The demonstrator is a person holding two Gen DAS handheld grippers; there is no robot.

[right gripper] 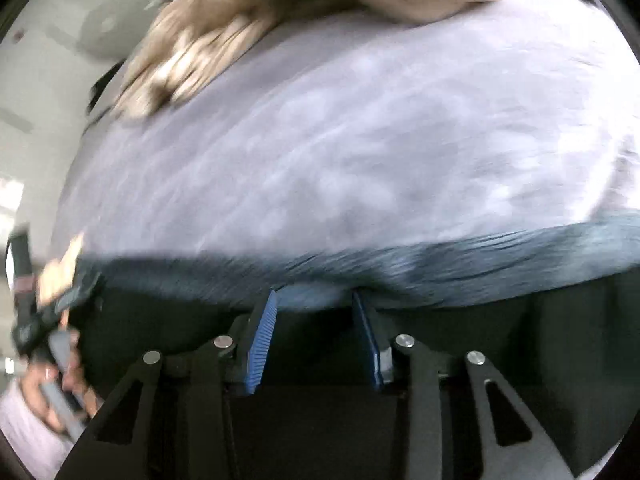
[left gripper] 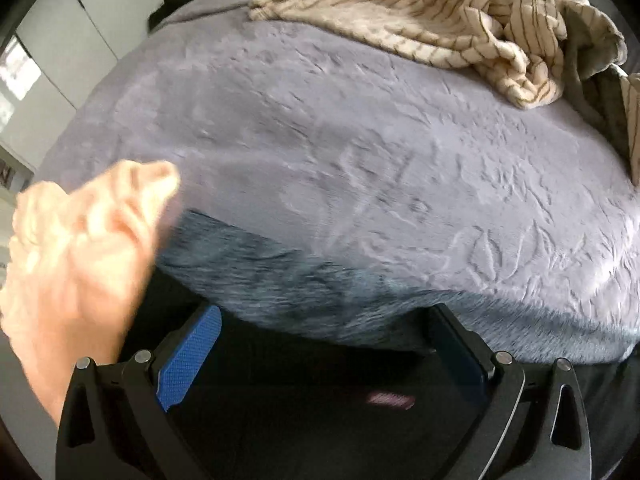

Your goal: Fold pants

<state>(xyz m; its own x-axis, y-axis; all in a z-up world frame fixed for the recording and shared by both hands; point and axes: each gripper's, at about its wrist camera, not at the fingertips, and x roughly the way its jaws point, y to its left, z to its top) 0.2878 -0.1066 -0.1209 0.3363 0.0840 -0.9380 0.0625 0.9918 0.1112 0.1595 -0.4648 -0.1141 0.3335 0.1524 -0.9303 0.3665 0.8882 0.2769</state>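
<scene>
- the task looks to be at its very start: the only garment that reads as the pants, a beige striped garment (left gripper: 432,20), lies crumpled in a heap and no fold has been made in it.
- the heap sits at the far edge of the bed (left gripper: 360,152), toward its far right corner in the left wrist view. the right wrist view shows it only as a blurred tan mass (right gripper: 188,44) at the far left.
- the rest of the lilac bed cover lies bare between the heap and the near edge, so neither tool is close to the cloth.
- the left tool (left gripper: 326,312) hangs over the near edge of the bed with its jaws spread wide and nothing between them.
- the right tool (right gripper: 315,294) is also at the near edge, jaws partly apart. as far as the blur allows, the pads press on nothing, and only the darker fringe of the cover shows past the tips.
- a peach-coloured blurred shape (left gripper: 88,240) sits at the near left of the left wrist view. whether it is cloth or skin i cannot tell.
- left to do, by my judgement, is everything: reach the heap, spread the garment flat on the bed, lay leg on leg, then fold it along its length.
</scene>
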